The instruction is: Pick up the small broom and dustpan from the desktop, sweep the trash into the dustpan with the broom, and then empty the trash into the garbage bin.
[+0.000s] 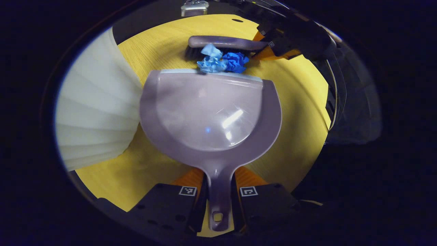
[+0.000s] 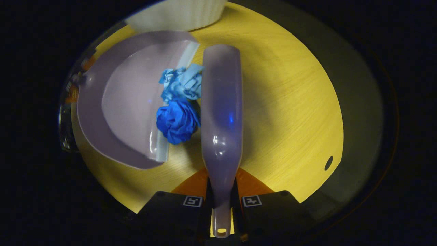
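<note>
Nearest to the camera in the left gripper view is the handle of the dustpan (image 1: 210,112), which runs back between the two fingers of the left tongs (image 1: 218,201); both fingers press on it, so these tongs are pinching the dustpan. The pan lies on the yellow table (image 1: 297,136) with its open lip pointing away from the tongs.

In the right gripper view, the right tongs (image 2: 222,205) pinch the handle of the broom (image 2: 222,112) in the same way. The broom's long axis goes straight forward from these tongs, and it lies almost parallel to the lip of the dustpan (image 2: 126,99), just beside it.

The trash is two crumpled paper balls, a pale blue paper ball (image 2: 182,83) and a dark blue paper ball (image 2: 177,119). They sit between the broom and the lip, touching the bristle side and already partly on the lip. From the right tongs the pan lies to the left, so I judge that the coming move is a short sideways push of the broom toward the pan, across its own long axis, while the left tongs keep the lip down on the table.

The white ribbed garbage bin (image 1: 95,109) stands just beside the dustpan, on the side of the left tongs.
</note>
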